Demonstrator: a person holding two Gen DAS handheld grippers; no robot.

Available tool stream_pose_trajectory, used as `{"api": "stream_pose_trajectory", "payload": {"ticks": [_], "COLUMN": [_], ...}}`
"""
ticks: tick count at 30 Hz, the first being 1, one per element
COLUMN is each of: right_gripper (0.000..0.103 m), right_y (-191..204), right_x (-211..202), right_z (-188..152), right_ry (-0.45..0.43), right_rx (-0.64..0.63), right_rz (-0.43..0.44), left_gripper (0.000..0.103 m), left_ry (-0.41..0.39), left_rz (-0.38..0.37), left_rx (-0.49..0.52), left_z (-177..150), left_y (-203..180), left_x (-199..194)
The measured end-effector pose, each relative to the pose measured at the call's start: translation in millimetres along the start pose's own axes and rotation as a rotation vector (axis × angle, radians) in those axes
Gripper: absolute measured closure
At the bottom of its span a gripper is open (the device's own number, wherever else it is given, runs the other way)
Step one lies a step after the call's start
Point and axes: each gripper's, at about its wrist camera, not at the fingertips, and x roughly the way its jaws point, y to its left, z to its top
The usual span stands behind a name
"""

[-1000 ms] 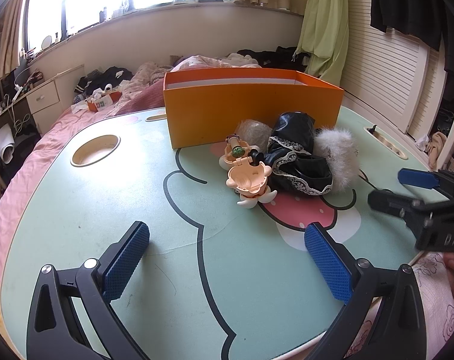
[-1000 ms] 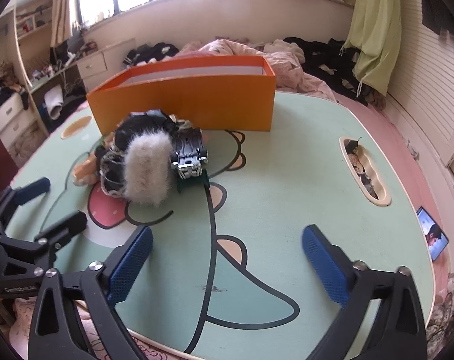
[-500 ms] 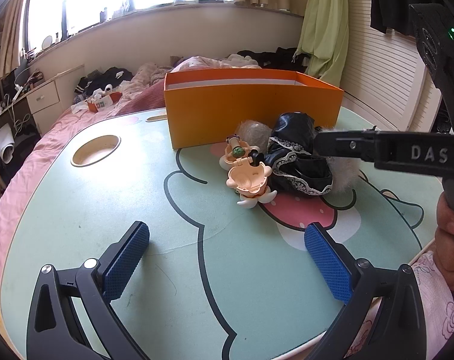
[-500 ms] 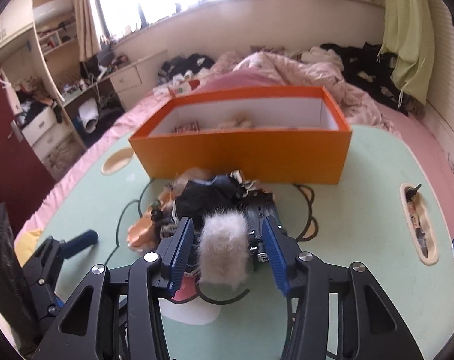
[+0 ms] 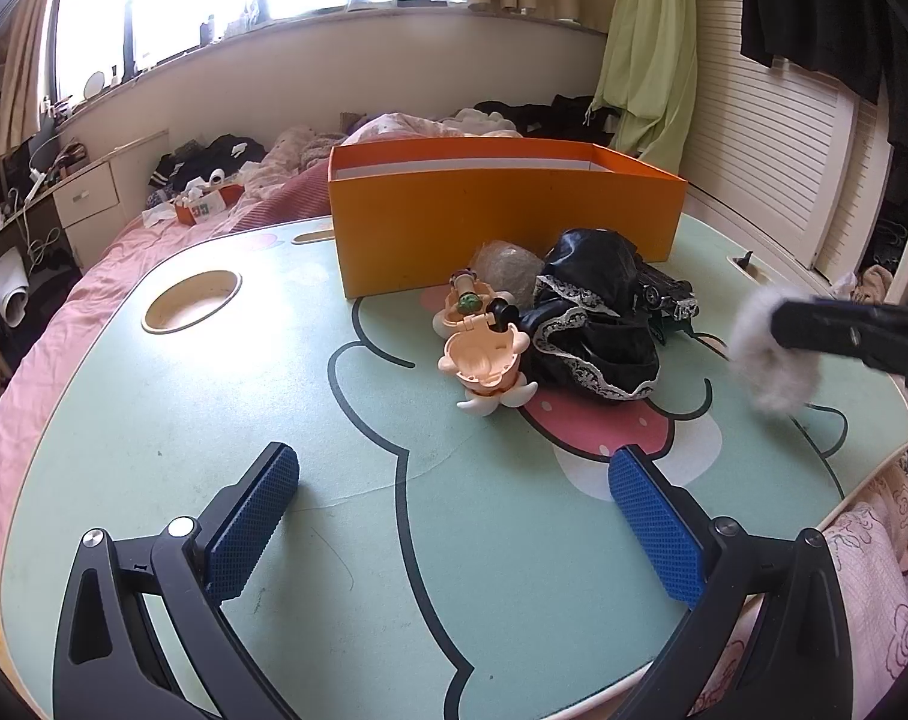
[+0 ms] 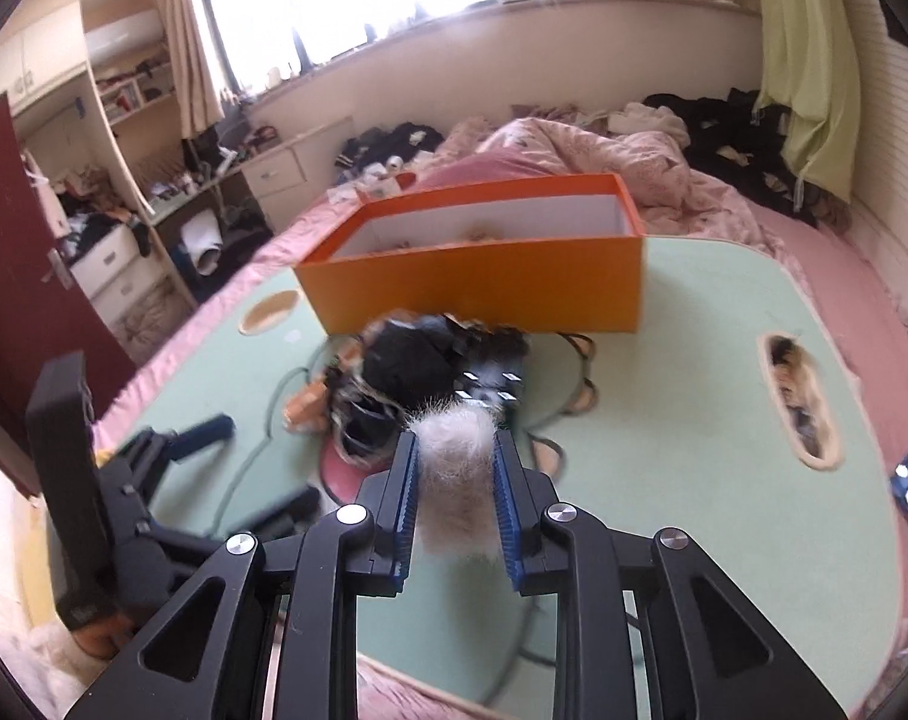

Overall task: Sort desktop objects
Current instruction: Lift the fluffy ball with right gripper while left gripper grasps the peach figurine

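The right gripper [image 6: 455, 483] has just closed its jaws on a white fluffy ball [image 6: 457, 468], which sits squeezed between the blue pads [image 6: 407, 501] and hangs above the green table [image 5: 153, 420]. The left gripper [image 5: 454, 516] hovers low over the table with its jaws wide and nothing between them. Further out lies the pile: a peach toy [image 5: 484, 360], black lacy cloth [image 5: 592, 312] and a small black car [image 5: 667, 297] (partly hidden behind the cloth). Behind the pile stands the open orange box [image 5: 502, 222].
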Motion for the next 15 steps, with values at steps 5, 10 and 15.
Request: {"api": "stream_pose_trajectory", "payload": {"ticks": [5,10,15], "right_gripper": [0.073,0.054,0.057], "right_y": [-7.6,-0.2,-0.6], "right_x": [17.5,31.3,30.6], "right_z": [-13.4,-15.5,-19.6], "right_ry": [0.064,0.033,0.005], "right_rx": [-0.003,-0.063,-0.063], "right_rz": [-0.079,-0.172,-0.149], "left_gripper": [0.000,0.000,0.000], "left_ry": [0.000,-0.001,-0.001], "left_rz": [0.000,-0.001,-0.001], "left_rx": [0.000,0.000,0.001], "left_z": [-0.3,-0.1,-0.3], "left_y": [0.2,0.4,0.6], "left_x": [-0.1,-0.2,-0.4]}}
